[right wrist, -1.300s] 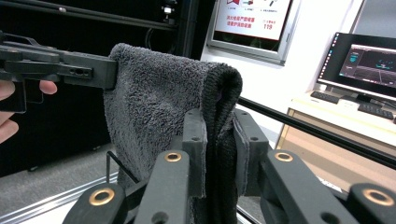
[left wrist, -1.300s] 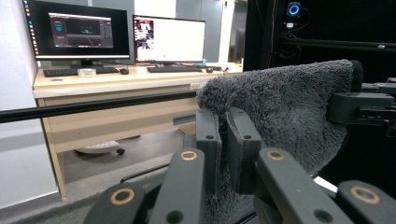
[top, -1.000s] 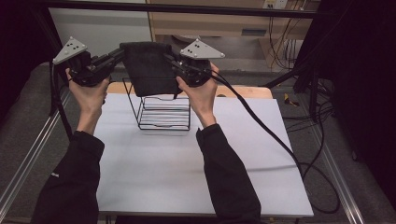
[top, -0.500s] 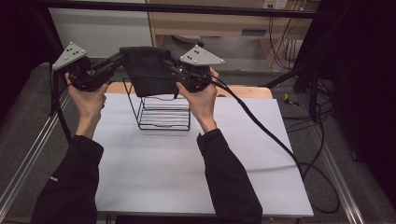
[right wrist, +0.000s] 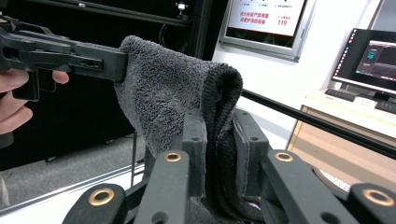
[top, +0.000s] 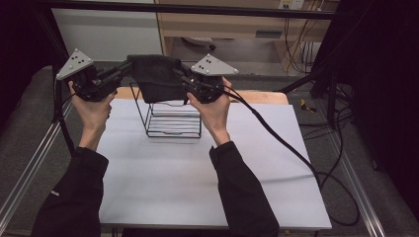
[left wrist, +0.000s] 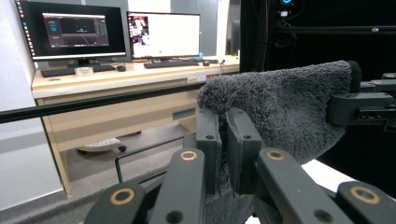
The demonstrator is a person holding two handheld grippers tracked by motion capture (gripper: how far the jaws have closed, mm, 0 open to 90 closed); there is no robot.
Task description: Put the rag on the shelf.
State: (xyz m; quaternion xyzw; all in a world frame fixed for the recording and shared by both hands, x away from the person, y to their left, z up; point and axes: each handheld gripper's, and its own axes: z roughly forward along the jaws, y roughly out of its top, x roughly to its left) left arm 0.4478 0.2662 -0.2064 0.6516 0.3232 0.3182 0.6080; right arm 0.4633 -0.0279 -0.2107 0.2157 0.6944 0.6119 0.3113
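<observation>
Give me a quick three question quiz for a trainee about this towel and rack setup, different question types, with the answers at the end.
1. True or false: the dark grey towel lies flat on the white table.
2. Multiple choice: what stands under the towel? A) a black wire rack B) a plastic bin C) a cardboard box
3. Short answer: what does each tool clamp?

Key
1. False. It hangs in the air, held up between both tools.
2. A.
3. The left tool and the right tool are each shut on one upper corner of the towel.
</observation>
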